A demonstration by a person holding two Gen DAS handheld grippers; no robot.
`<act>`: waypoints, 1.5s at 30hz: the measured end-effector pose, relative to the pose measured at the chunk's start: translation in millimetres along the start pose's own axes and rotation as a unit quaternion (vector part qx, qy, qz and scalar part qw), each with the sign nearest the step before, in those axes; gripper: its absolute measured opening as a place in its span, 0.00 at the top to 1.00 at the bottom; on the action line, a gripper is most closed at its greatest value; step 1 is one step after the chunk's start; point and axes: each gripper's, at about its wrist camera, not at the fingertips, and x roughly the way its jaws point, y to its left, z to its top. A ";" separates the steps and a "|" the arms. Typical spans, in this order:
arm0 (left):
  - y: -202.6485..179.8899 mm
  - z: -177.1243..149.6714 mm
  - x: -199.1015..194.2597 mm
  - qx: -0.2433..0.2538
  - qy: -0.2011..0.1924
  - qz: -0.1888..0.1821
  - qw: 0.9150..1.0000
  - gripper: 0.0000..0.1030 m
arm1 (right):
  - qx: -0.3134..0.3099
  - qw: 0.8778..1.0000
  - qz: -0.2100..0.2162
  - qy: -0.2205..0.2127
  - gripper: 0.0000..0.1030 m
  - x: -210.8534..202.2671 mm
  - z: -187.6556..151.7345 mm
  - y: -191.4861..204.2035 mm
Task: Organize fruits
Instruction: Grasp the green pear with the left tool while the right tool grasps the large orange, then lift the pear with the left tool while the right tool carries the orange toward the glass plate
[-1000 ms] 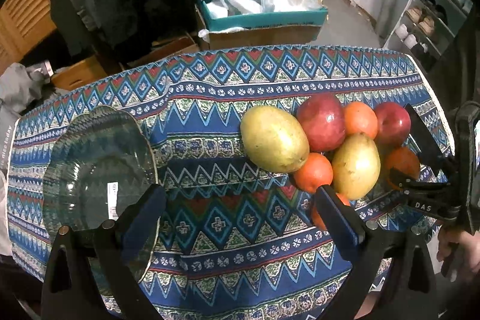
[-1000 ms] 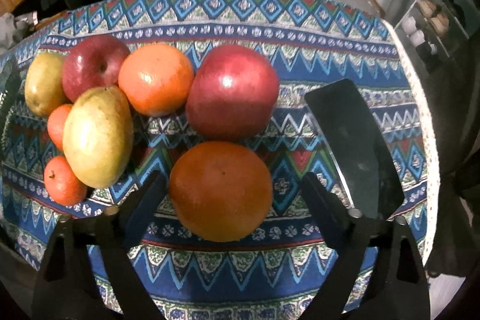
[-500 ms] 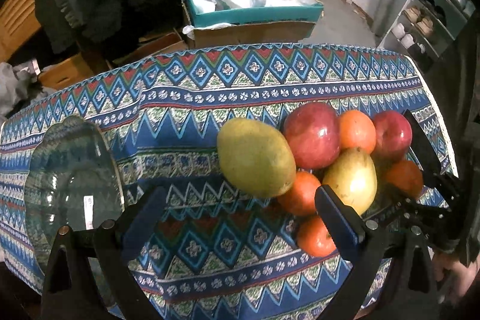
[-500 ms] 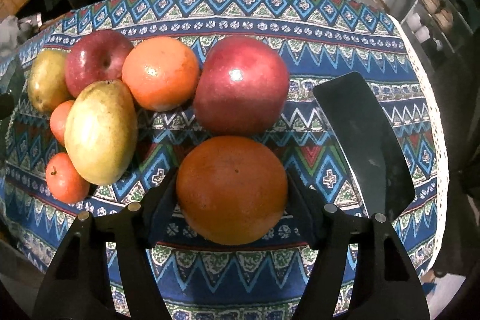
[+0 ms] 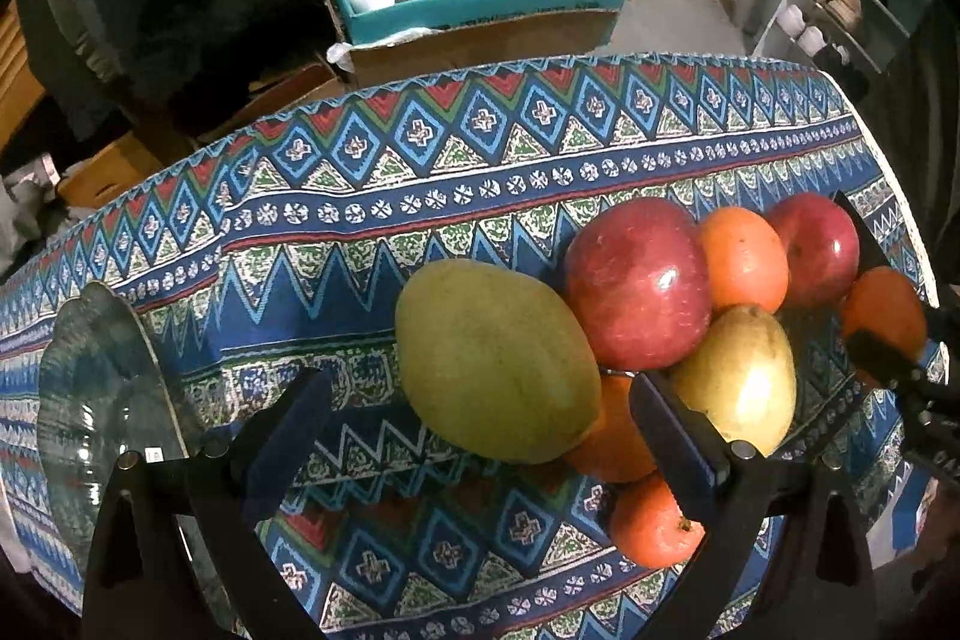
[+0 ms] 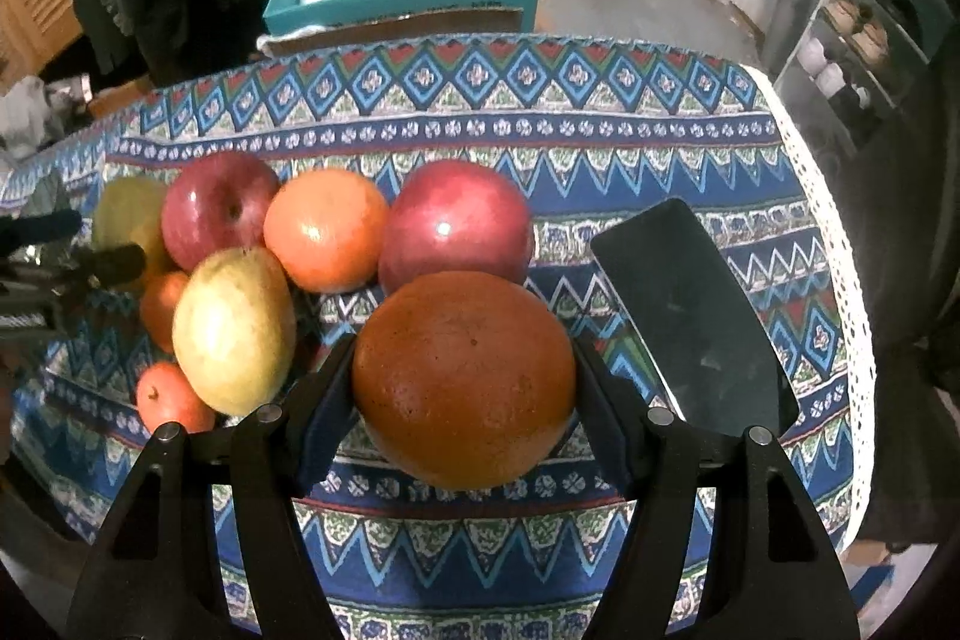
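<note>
- Left wrist view: left gripper (image 5: 474, 421) jaws apart, nothing between the pads. Big green mango (image 5: 495, 361) lies just ahead, between the fingers, long axis slanting from upper left to lower right. Glass bowl (image 5: 96, 400) sits at far left on the tablecloth (image 5: 480, 142).
- Right wrist view: right gripper (image 6: 465, 388) clamped on the dark orange (image 6: 463, 379), pads on both flanks. Rest of the fruit is clustered to its left; black phone (image 6: 690, 322) at right.
</note>
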 end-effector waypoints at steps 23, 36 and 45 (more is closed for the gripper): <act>4.9 -10.7 7.9 -0.005 -0.010 -0.041 0.999 0.31 | -0.011 1.000 -0.004 -0.025 0.33 -7.8 5.9 1.8; 9.3 -31.3 -7.1 -0.007 -0.025 -0.028 0.999 0.32 | -0.024 0.999 0.003 -0.047 0.33 -19.1 10.0 15.1; 17.7 -40.5 -28.1 -0.018 -0.041 -0.026 0.999 0.33 | -0.030 0.997 0.007 -0.067 0.33 -29.7 12.4 22.3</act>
